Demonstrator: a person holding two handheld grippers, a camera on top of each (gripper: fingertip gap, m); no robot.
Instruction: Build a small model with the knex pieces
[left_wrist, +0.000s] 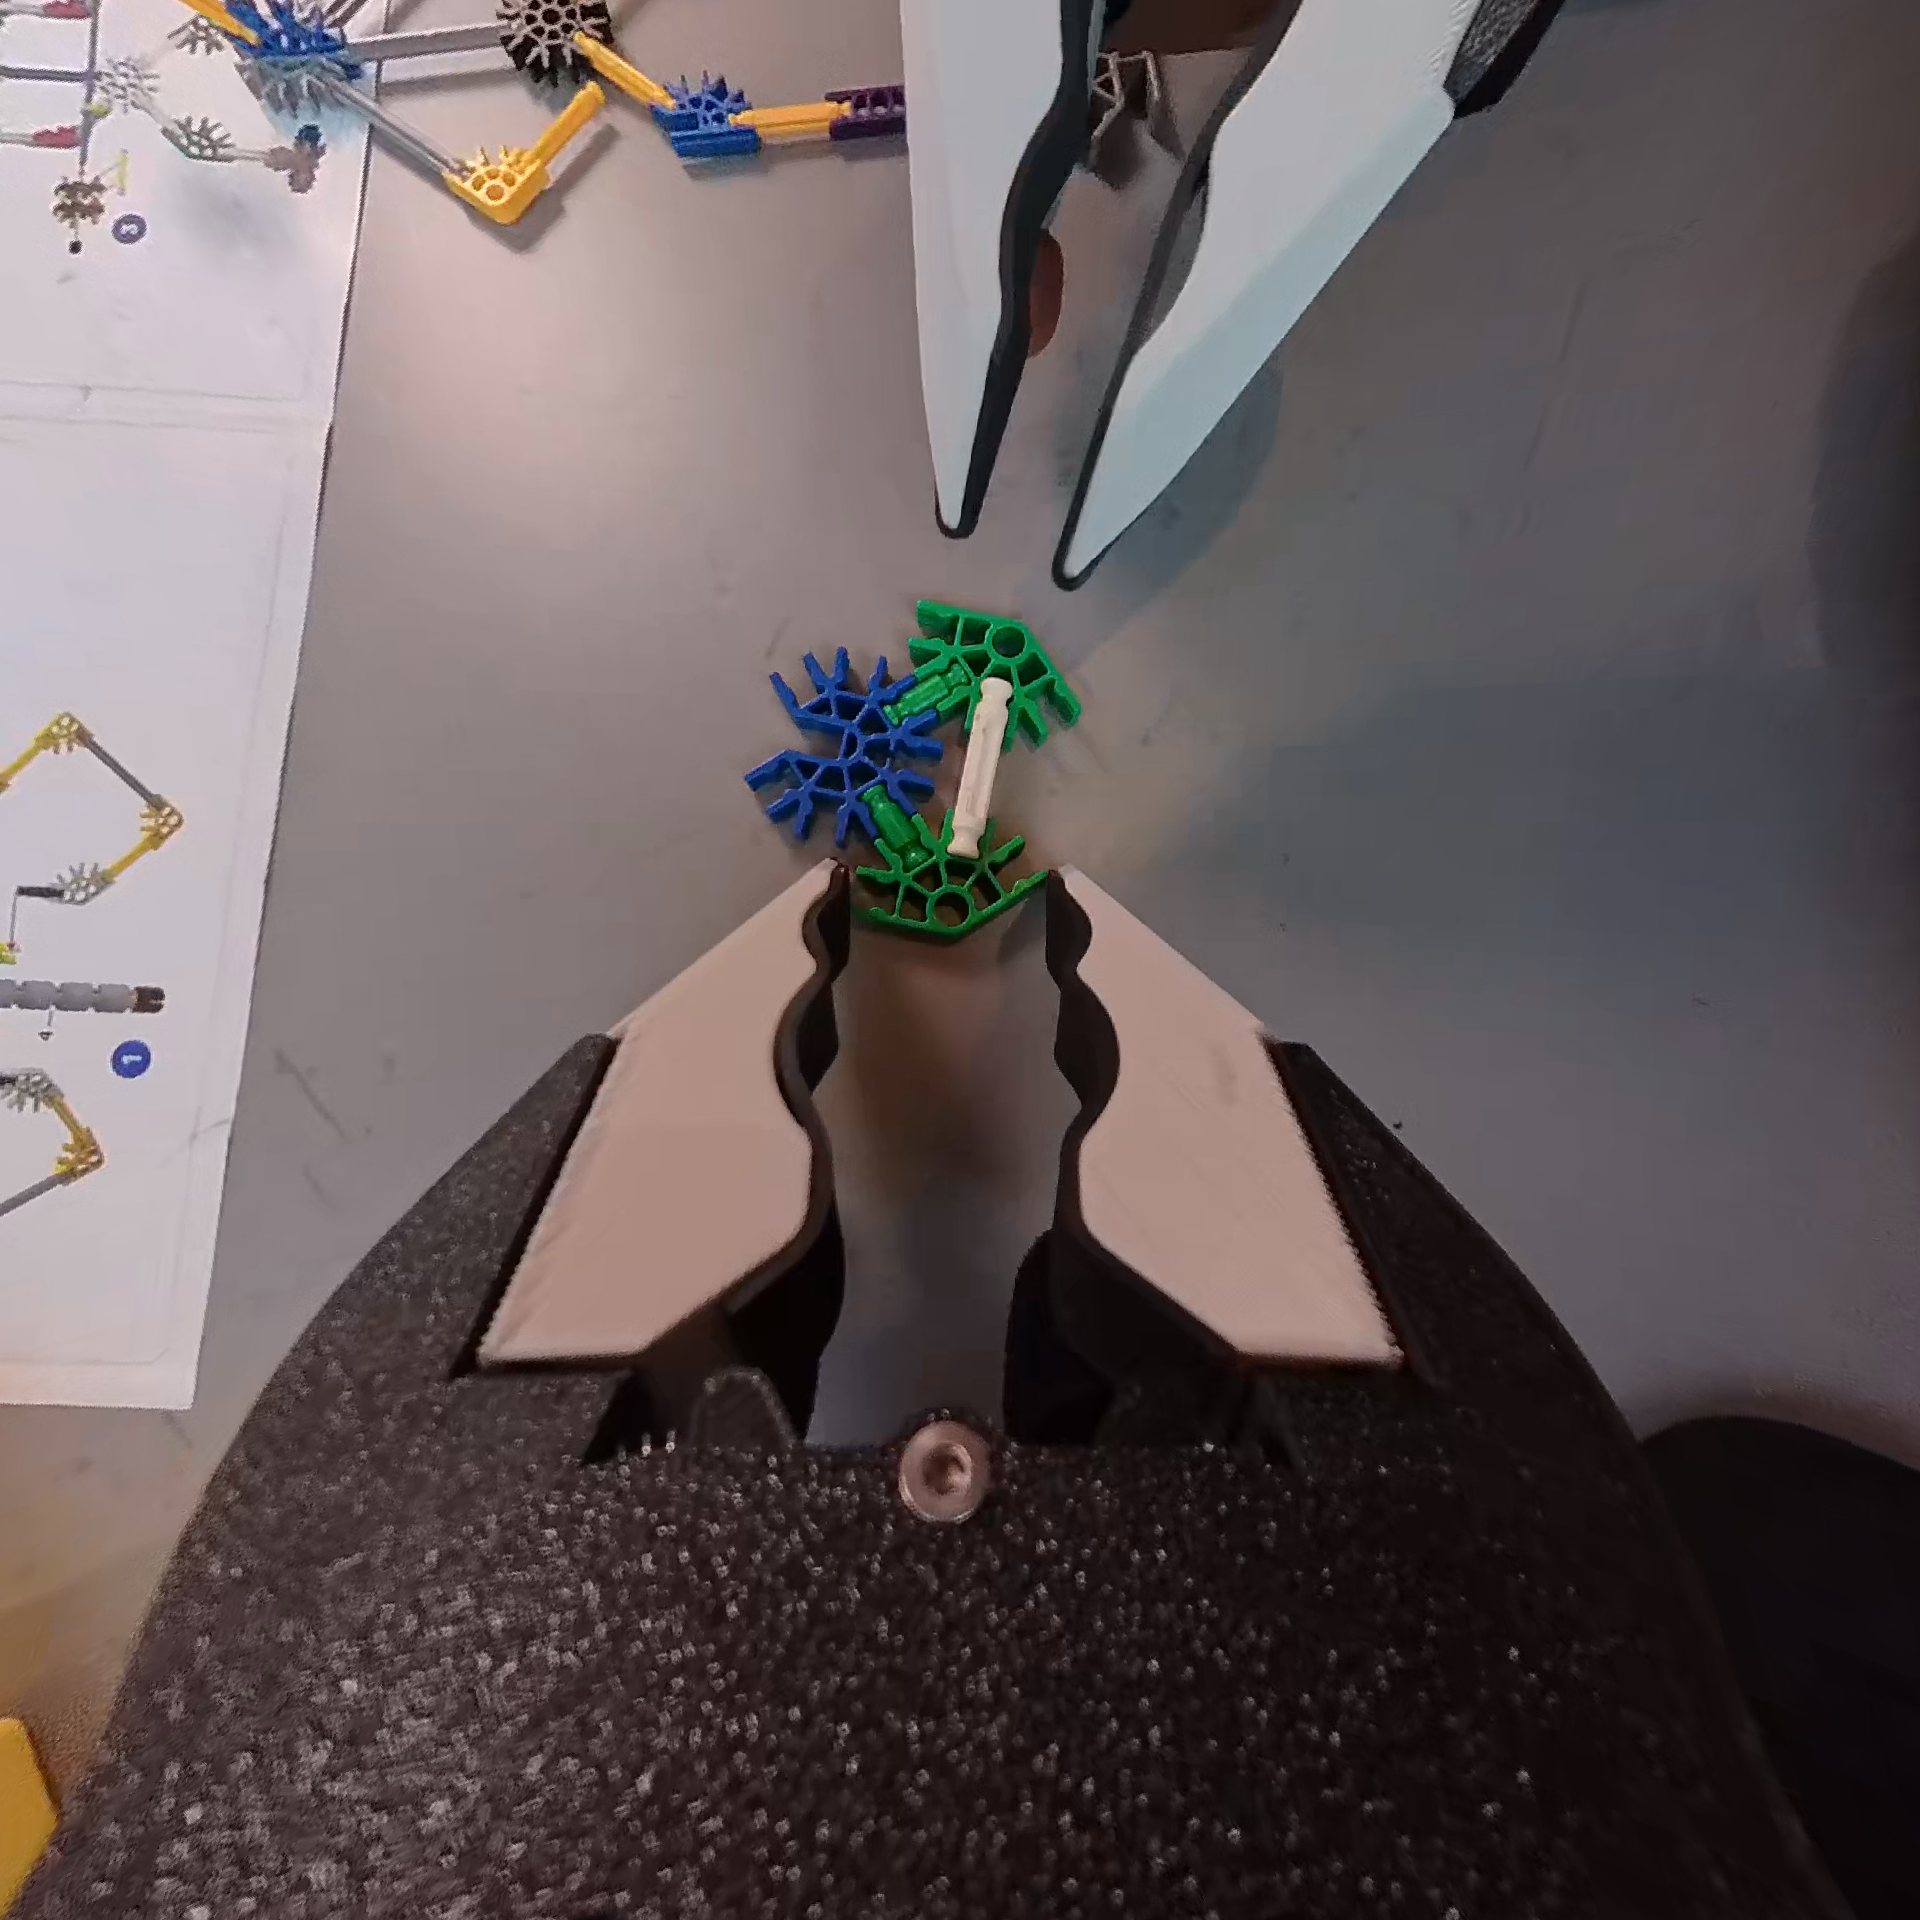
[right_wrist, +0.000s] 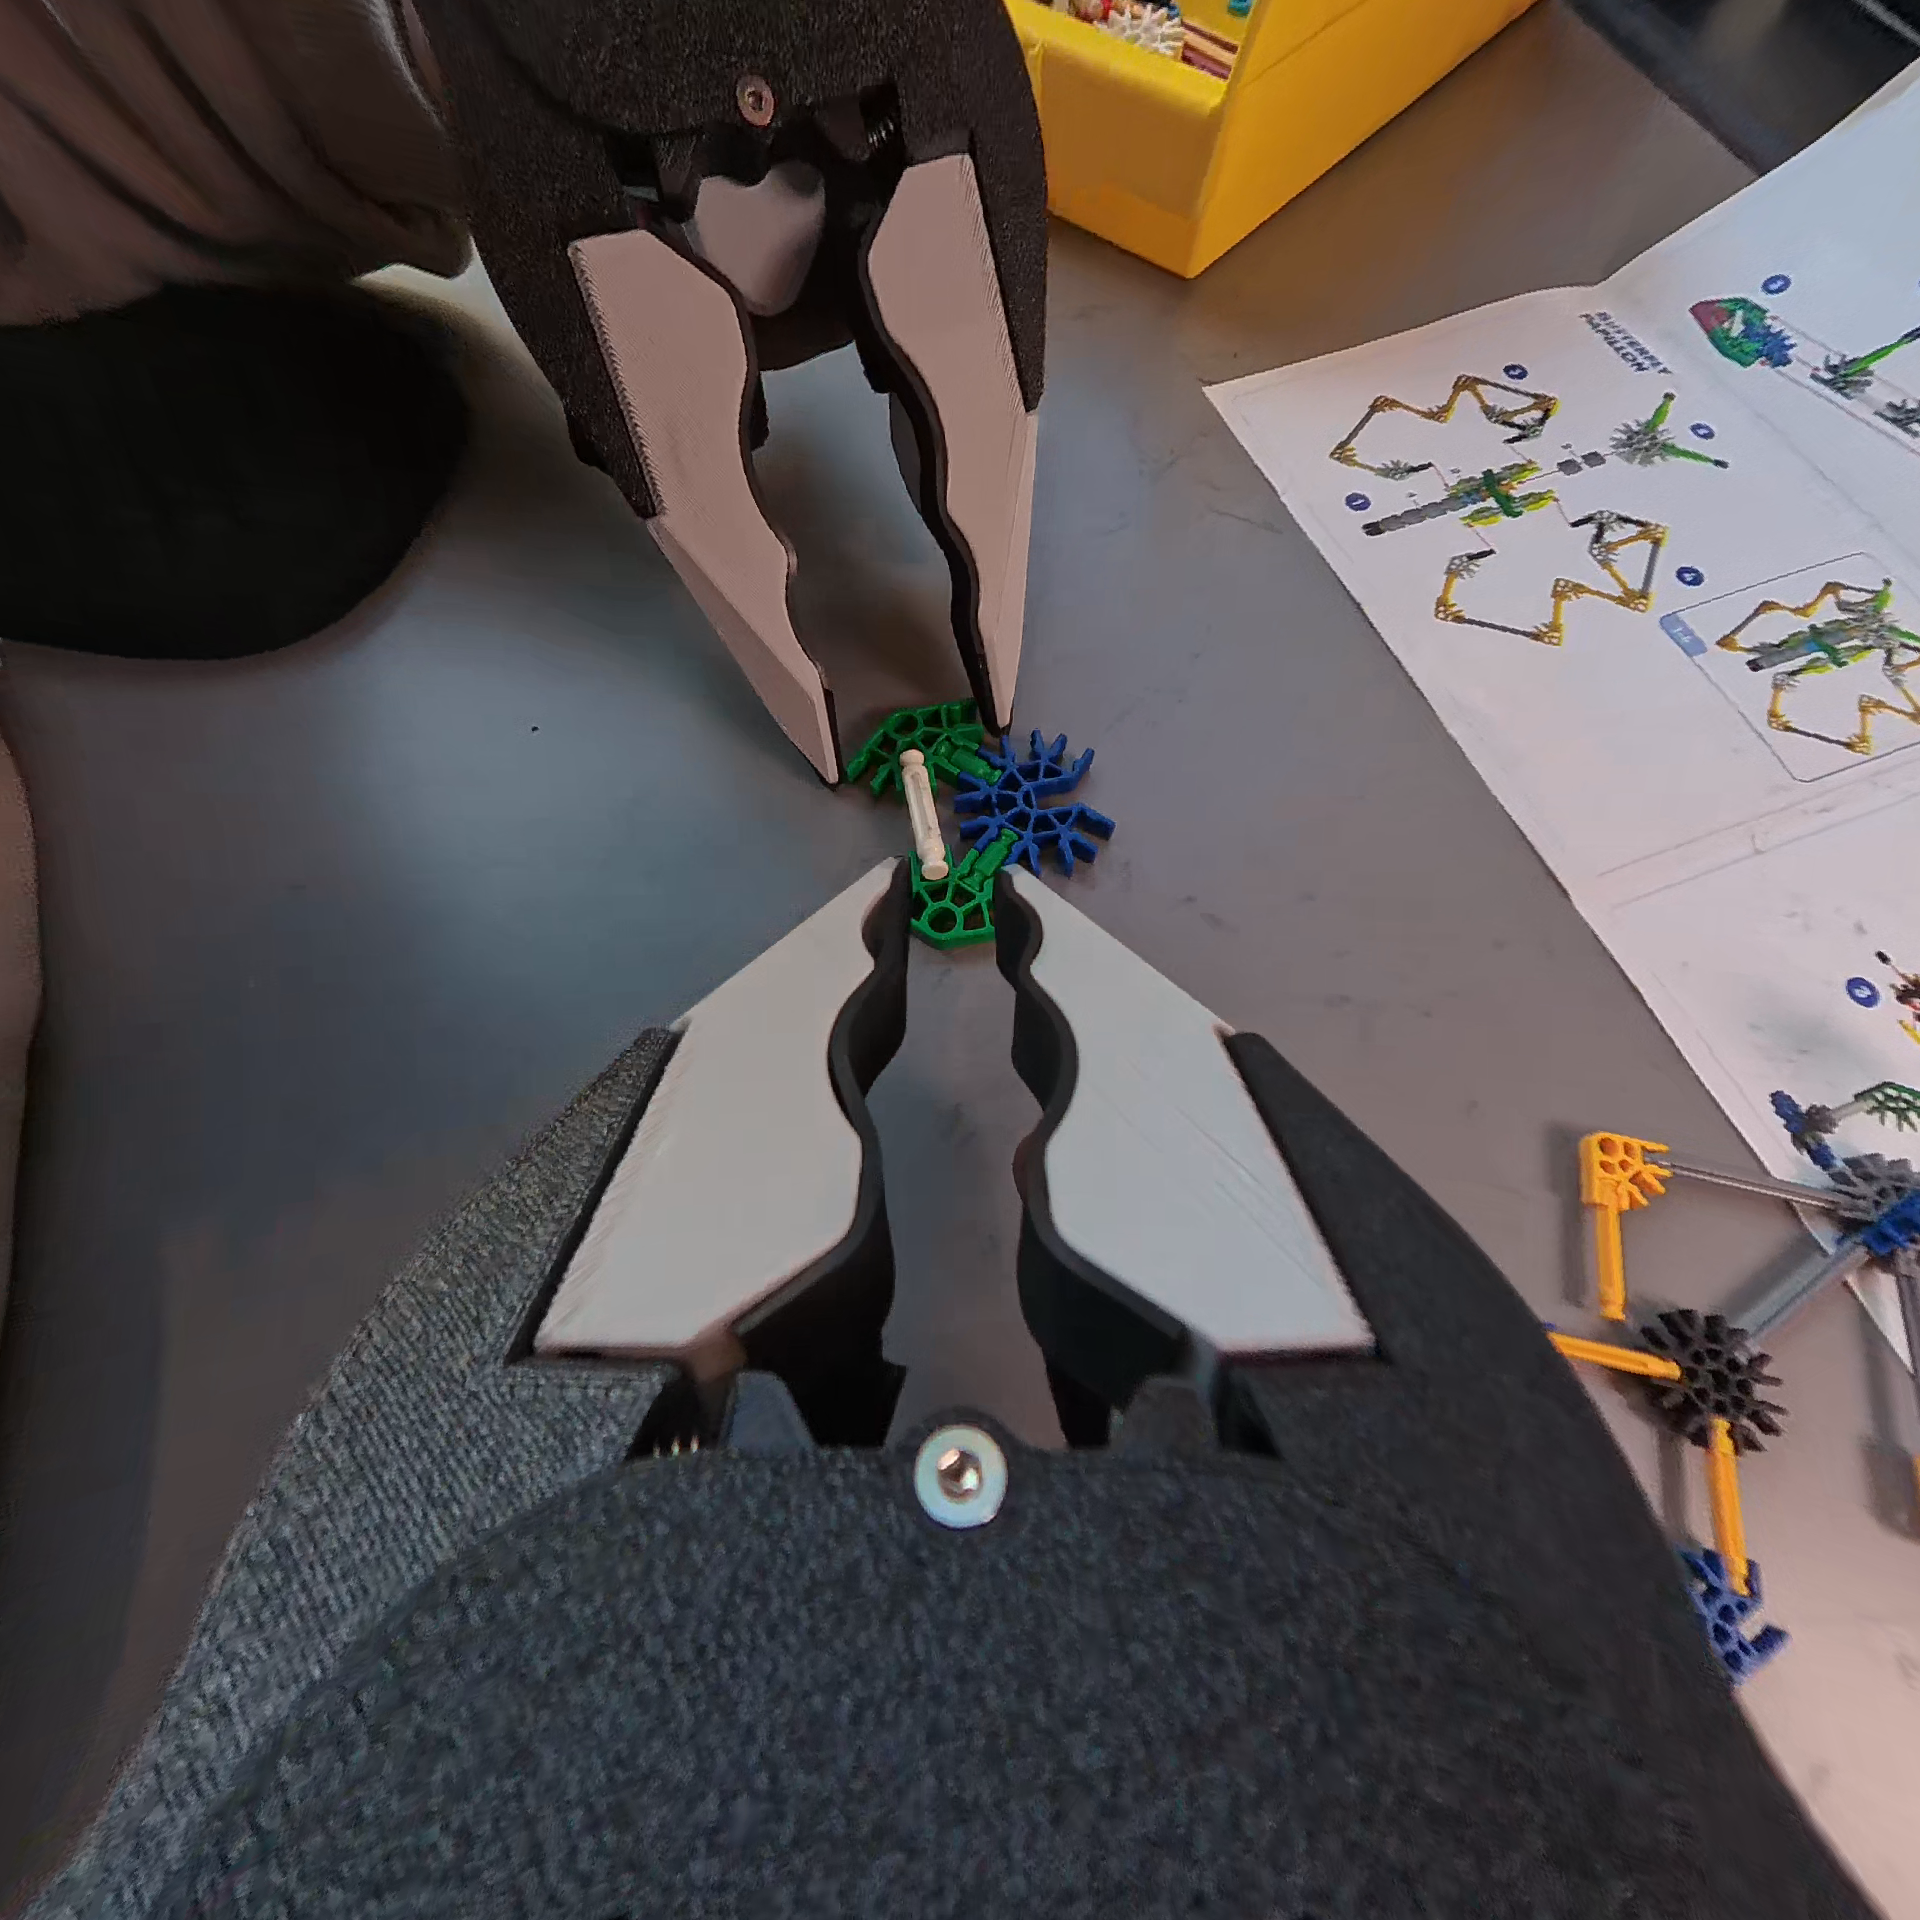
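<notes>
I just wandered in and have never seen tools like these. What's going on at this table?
A person holds two pincer-like grippers over a grey table, facing each other across a small toy piece: a blue snowflake connector joined to two green connectors, with a white rod across them. The left gripper is open around one green connector; the right gripper is open around the other. An instruction sheet lies nearby.

Grey table (left_wrist: 582, 540): toy assembly (left_wrist: 914, 769), instruction sheet (left_wrist: 156, 623), yellow box (right_wrist: 1226, 135)
</notes>
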